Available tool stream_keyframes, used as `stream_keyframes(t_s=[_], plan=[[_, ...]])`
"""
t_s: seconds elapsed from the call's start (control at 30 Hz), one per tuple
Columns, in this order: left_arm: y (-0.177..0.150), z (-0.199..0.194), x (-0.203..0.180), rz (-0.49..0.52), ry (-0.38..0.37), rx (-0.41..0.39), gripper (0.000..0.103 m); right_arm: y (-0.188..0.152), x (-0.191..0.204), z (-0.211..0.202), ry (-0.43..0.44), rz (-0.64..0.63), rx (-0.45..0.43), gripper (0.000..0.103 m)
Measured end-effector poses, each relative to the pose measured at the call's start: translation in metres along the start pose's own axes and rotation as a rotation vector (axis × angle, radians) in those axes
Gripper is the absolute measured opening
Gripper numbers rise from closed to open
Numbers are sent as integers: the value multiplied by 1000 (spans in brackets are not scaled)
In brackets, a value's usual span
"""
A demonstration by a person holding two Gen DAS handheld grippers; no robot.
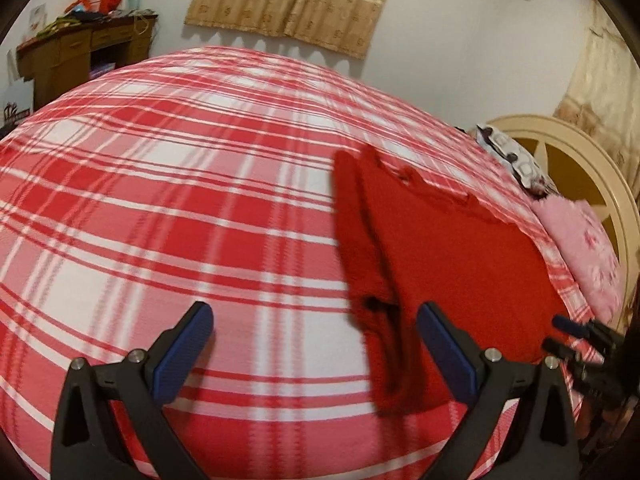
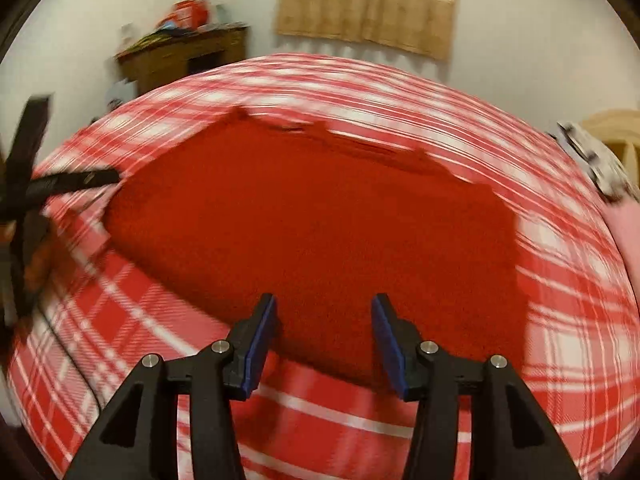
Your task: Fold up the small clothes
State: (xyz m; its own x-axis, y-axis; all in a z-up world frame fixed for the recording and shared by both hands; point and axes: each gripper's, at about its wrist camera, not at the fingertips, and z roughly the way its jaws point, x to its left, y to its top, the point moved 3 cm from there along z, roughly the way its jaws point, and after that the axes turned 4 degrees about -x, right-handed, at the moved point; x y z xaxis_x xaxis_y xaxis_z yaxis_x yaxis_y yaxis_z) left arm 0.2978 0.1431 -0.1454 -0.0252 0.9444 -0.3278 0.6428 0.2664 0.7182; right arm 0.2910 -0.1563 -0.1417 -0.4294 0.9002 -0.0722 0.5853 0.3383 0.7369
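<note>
A red knitted garment (image 2: 312,216) is lying spread on the plaid bedsheet (image 1: 160,200), close to the bed's near edge and toward the headboard (image 1: 592,184) end, where a pink pillow (image 1: 588,252) is resting; in the left wrist view one long part of it, probably a sleeve (image 1: 360,240), is running along the body's side. We are holding the right gripper (image 2: 324,340) over the garment's near edge with its jaws standing apart and nothing pinched between them, and the left gripper (image 1: 316,348) just beside the sleeve, jaws spread wide and likewise empty. We are judging the step in hand to be the approach for a first fold. To do it well, we should be lowering each pad onto a clean corner or edge, pinching one layer only, and lifting both sides evenly so the knit is not bunching. Both views are blurring, so fine seams cannot be read.
</note>
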Motion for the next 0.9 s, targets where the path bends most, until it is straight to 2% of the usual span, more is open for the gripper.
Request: stream_keyframes(t_s=[0.13,0.27,0.4,0.47,0.63,0.9], plan=[[16,2,17,-27,7,8,103,9,42,4,64,-72,-12,51],[29,8,16,-22,-17,10,103,13,83,10,96,-180,-18,52],[37,19,6,-31,-85,26,103,15,112,15,102,-254,-28,56],[39,26,-3,-32,-124,38,103,15,122,18,94,-276,-32,56],[44,43,-22,-17,-156,66,103,17,144,25,87,-329,-32,56],[56,68,-35,2,-151,95,103,28,159,40,76,-340,-41,56]])
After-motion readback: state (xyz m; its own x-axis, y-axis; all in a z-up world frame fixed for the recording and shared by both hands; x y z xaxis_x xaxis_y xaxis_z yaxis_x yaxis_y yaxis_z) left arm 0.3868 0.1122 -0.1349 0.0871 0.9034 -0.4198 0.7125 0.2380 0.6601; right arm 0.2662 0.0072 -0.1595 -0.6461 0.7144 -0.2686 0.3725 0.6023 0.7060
